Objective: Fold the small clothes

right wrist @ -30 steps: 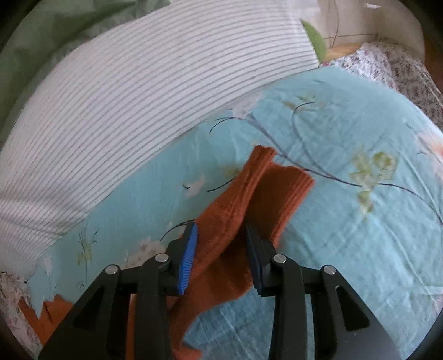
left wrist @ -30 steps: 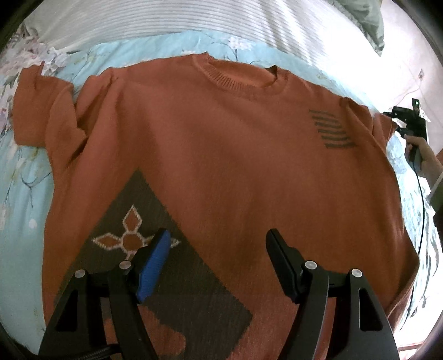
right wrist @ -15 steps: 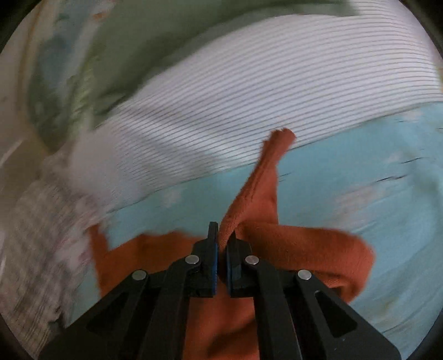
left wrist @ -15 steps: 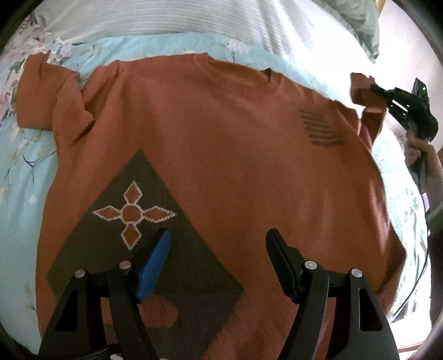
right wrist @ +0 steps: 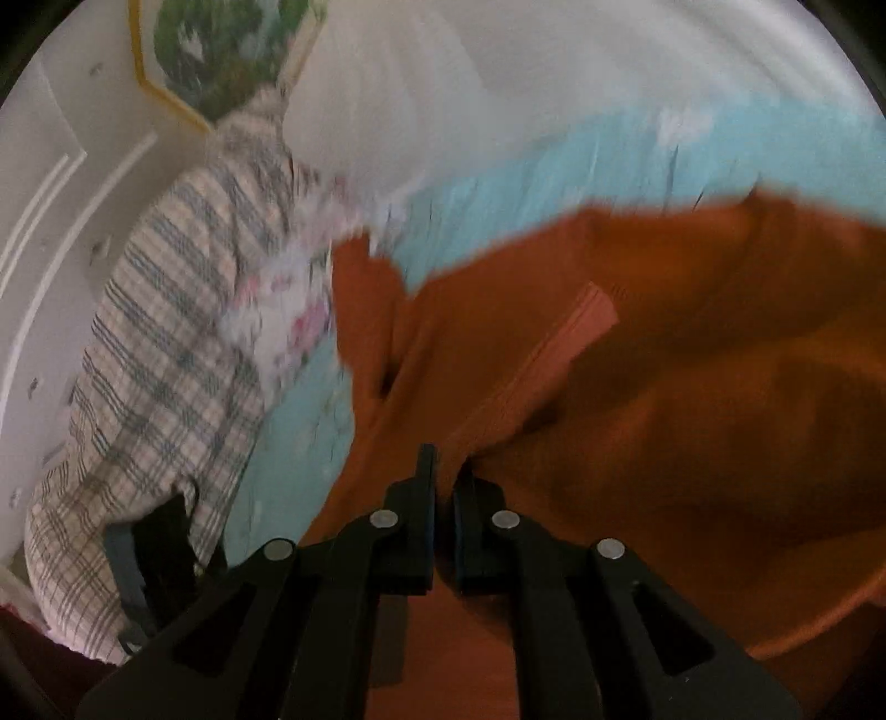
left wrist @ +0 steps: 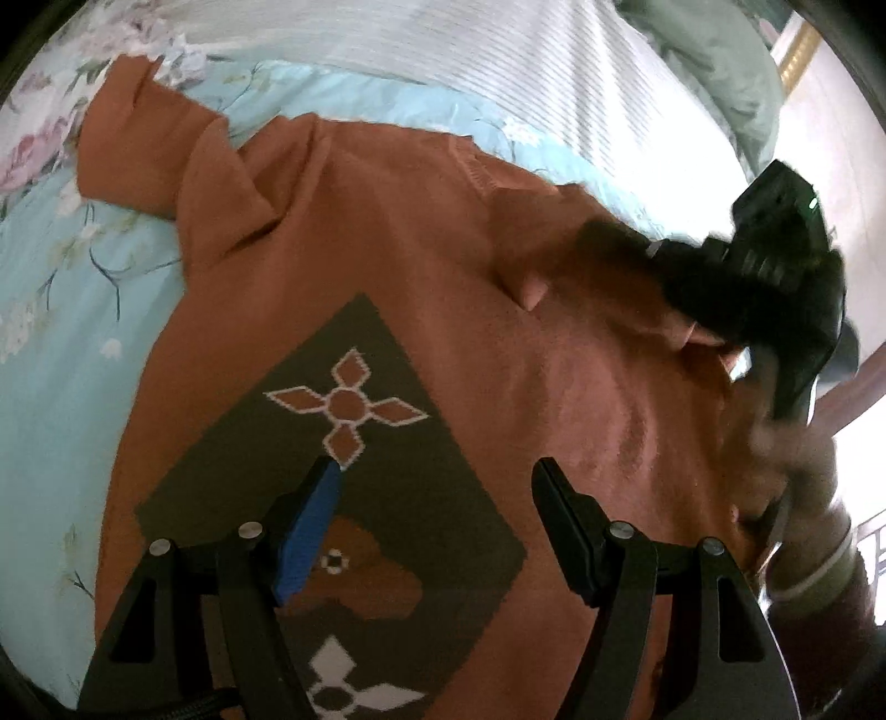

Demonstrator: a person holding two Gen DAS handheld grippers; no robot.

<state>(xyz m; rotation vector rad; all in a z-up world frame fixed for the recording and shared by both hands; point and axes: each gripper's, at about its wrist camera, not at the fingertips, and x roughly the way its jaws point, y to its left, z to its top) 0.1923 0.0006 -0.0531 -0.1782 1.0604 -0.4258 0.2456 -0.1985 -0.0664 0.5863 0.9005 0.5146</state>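
An orange knit sweater (left wrist: 421,249) with a dark diamond panel (left wrist: 354,465) lies face up on the light blue bedsheet (left wrist: 66,310). My left gripper (left wrist: 437,498) is open and empty, hovering over the diamond panel. My right gripper (right wrist: 446,471) is shut on the sweater's right sleeve (right wrist: 559,349) and holds it folded inward above the sweater's chest. In the left wrist view the right gripper (left wrist: 620,243) shows blurred at the right, with the sleeve cuff (left wrist: 531,288) hanging from it. The other sleeve (left wrist: 144,160) lies spread at the far left.
A white striped pillow (left wrist: 498,61) and a green pillow (left wrist: 714,72) lie beyond the sweater. A plaid blanket (right wrist: 160,354) is heaped at the bed's far side, with a floral cloth (right wrist: 288,310) beside it. A framed picture (right wrist: 221,50) hangs on the wall.
My right gripper closed on the right sleeve, lifted it off the sheet and carried it inward over the sweater's chest. My left gripper drew back toward the hem, still open.
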